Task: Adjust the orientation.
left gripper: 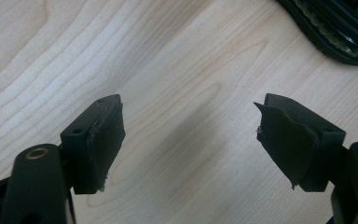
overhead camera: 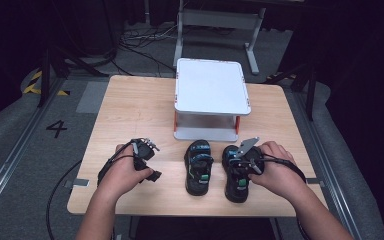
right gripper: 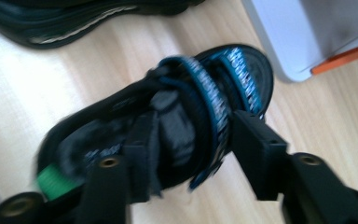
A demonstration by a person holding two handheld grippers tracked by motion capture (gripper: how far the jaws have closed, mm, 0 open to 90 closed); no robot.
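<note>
Two black sandals with blue straps are found side by side on the wooden table [overhead camera: 130, 110], long axes running front to back, toes toward the white stand [overhead camera: 211, 85]. The right sandal [overhead camera: 237, 172] is straddled by the right gripper [right gripper: 193, 156], jaws pressed against its straps. The left gripper [left gripper: 189, 140] is held spread over bare wood beside the left sandal [overhead camera: 199, 167].

Matt pale wood-grain table [overhead camera: 130, 115]; woven-strapped sandals [overhead camera: 199, 167]; smooth white stand [overhead camera: 211, 85].

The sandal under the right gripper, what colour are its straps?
Blue with a pale speckled pattern, on a black sandal; the right gripper view shows it best.
</note>
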